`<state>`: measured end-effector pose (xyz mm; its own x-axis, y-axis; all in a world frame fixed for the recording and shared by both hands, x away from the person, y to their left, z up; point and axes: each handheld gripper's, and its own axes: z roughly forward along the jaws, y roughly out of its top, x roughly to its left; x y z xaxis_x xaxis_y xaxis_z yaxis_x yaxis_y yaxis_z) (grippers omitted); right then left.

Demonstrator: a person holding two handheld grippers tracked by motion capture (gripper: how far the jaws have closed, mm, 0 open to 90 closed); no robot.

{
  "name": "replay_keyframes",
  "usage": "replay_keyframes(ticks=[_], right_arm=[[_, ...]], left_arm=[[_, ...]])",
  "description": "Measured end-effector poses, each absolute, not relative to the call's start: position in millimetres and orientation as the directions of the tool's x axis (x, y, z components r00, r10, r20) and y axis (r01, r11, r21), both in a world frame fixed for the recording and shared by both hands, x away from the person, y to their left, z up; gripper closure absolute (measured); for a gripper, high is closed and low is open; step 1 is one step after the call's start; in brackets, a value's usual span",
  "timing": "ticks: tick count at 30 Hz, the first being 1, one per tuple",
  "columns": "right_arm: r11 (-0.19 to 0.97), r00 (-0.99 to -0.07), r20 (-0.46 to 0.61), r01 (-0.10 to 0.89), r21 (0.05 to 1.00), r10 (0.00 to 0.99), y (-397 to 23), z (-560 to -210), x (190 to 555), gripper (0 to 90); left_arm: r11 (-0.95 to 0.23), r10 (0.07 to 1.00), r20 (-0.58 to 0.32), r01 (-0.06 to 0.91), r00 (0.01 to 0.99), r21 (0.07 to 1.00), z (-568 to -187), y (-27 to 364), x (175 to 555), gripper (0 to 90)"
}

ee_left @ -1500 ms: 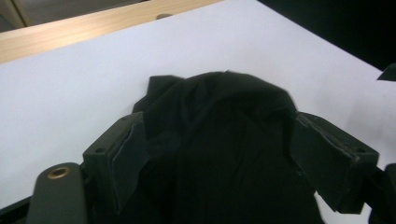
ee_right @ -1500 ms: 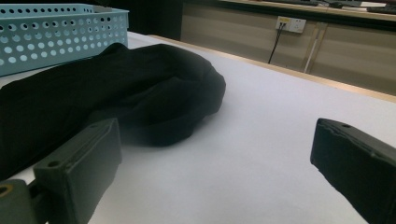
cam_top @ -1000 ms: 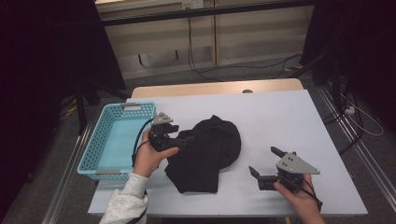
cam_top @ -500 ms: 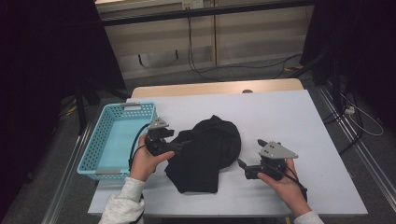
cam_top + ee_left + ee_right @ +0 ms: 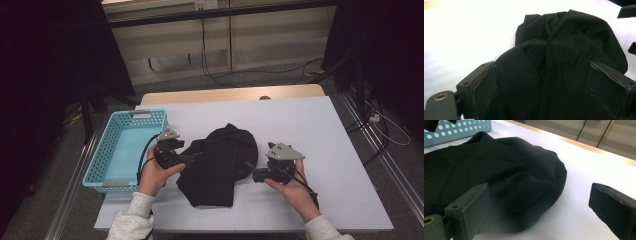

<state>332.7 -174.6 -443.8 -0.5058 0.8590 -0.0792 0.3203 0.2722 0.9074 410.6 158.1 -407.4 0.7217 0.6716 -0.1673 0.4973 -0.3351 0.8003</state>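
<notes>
Fingers of my left gripper stand wide apart over the near edge of the black cloth, having just been opening; in the left gripper view the fabric fills the gap between the pads, but neither pad presses on it. My right gripper is also spread, its fingers either side of open space in the right gripper view: the rounded right-hand edge of the cloth lies just ahead of them, white bench showing under the gap. From the high view I see both tools low over the bench, one at each side of the cloth and pointing inward at it, each held in a hand coming in from the bottom edge, light sleeves at the wrists. The cloth lies crumpled in a heap at the middle of the bench, bunched higher toward the back and flatter toward me. A light blue perforated basket sits at the bench's left edge, just beside my left hand, apart from the cloth. Beyond the bench runs a strip of wooden tabletop.
</notes>
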Motion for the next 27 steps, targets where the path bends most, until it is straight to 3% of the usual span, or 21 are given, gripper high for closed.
replay_keyframes(ticks=[6,13,16,17,20,25,26,27], right_arm=[[0.252,-0.498,-0.06,0.328,0.91,0.865,-176.7,-441.3,331.7,4.1],[0.224,-0.487,-0.038,0.33,0.917,0.873,-175.3,-437.3,341.8,13.6],[0.228,-0.495,-0.03,0.344,0.911,0.868,-171.7,-437.9,347.2,20.5],[0.239,-0.507,-0.023,0.367,0.899,0.862,-169.1,-440.5,349.2,29.8],[0.25,-0.52,-0.01,0.392,0.885,0.854,-166.5,-444.3,350.7,33.3],[0.283,-0.511,-0.018,0.447,0.848,0.859,-167.3,-451.2,355.8,52.8],[0.283,-0.511,-0.018,0.447,0.848,0.859,-167.3,-451.2,355.8,52.8],[0.284,-0.514,-0.003,0.469,0.836,0.858,-168.3,-452.6,357.3,61.8]], left_arm=[[-0.34,0.67,-0.162,0.493,0.725,0.801,-407.6,155.1,409.8,9.9],[-0.338,0.674,-0.158,0.492,0.721,0.803,-407.4,153.4,412.3,10.0],[-0.34,0.671,-0.156,0.488,0.725,0.804,-407.7,153.3,412.1,10.2],[-0.345,0.673,-0.152,0.489,0.724,0.801,-409.2,154.2,412.0,10.2],[-0.342,0.681,-0.156,0.499,0.715,0.796,-410.9,156.3,413.0,10.2],[-0.33,0.693,-0.156,0.502,0.704,0.8,-409.6,159.7,412.0,10.4],[-0.338,0.694,-0.149,0.501,0.705,0.797,-408.9,161.2,411.8,10.4],[-0.336,0.694,-0.148,0.499,0.705,0.799,-408.9,162.3,411.7,10.6]])
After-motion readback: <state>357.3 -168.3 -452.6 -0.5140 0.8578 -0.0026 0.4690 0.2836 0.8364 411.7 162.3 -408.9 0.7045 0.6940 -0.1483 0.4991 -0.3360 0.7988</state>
